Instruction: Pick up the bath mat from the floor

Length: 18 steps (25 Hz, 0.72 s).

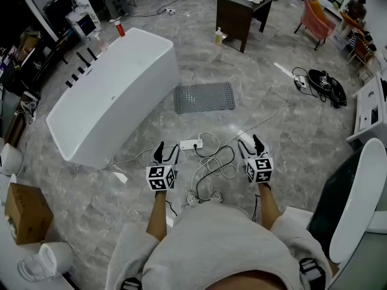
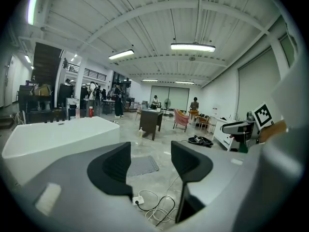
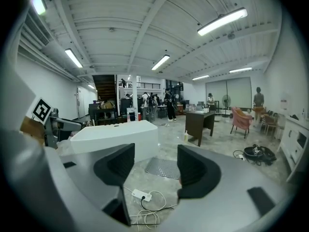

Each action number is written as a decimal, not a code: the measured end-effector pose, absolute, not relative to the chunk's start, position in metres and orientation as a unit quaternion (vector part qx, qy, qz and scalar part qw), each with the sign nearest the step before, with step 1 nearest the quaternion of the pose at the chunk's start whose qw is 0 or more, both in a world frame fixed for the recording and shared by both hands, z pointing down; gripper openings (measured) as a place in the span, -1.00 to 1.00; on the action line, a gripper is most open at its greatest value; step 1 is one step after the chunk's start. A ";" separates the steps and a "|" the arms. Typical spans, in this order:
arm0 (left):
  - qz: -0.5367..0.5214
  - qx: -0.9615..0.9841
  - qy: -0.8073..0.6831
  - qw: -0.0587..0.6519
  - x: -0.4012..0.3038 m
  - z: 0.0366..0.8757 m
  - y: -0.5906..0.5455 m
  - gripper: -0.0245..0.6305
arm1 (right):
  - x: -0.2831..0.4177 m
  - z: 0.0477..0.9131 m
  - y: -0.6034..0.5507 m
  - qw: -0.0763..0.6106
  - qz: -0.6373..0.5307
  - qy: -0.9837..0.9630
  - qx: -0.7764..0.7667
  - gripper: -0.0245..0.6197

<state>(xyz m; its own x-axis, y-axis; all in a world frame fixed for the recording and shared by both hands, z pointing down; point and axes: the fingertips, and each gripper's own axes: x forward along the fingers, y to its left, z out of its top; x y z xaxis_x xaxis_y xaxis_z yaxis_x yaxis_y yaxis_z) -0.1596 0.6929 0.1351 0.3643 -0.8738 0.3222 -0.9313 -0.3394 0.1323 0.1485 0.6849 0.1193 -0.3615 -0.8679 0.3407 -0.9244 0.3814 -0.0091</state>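
Both grippers are up in front of you, side by side, well short of the target.

- Left gripper [image 1: 167, 153]: jaws partway apart, nothing between them.
- Right gripper [image 1: 251, 147]: same, moderate gap, empty.

Just ahead on the floor [image 1: 272, 119] is a white power strip [image 1: 190, 144]. A tangle of cables [image 1: 213, 165] trails from it toward you, between the two grippers. I'd call that a snag risk for your feet.

Past that is the bath mat [image 1: 204, 97]: grey, perforated, lying flat, near the end of the white bathtub [image 1: 115, 92]. It's untouched and well apart from both grippers. Farther back are a bottle [image 1: 218, 37] and a dark table [image 1: 242, 11], neither in your way.

The step in hand looks like the approach; no grasp has begun.

Next move, my read:
- Go around or over the cables, not through them.
- Get low and bring both grippers down to the mat's near edge.
- The mat sits flush with the floor, so you'll likely need to work a jaw under an edge or corner before closing.
- It's probably limp, so gripping the near edge at two well-spaced points should keep it from folding.
- The current jaw gap looks ample for a thin mat.
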 end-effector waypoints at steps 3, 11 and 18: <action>0.101 0.812 -0.556 0.147 -0.150 0.137 0.692 -0.14 | 0.158 0.119 0.683 0.141 0.098 -0.818 0.549 -0.15; 0.108 0.807 -0.563 0.141 -0.119 0.135 0.694 -0.14 | 0.188 0.121 0.683 0.145 0.095 -0.821 0.544 -0.15; 0.113 0.801 -0.569 0.149 -0.115 0.142 0.699 -0.14 | 0.193 0.127 0.679 0.146 0.098 -0.823 0.540 -0.15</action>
<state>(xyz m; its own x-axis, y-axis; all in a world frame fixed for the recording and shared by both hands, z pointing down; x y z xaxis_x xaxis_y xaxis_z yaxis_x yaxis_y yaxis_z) -0.1154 0.6990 0.1421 0.3274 -0.8775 0.3504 -0.9448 -0.3081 0.1111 0.1934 0.6787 0.1271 -0.3739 -0.8606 0.3457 -0.9178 0.3970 -0.0043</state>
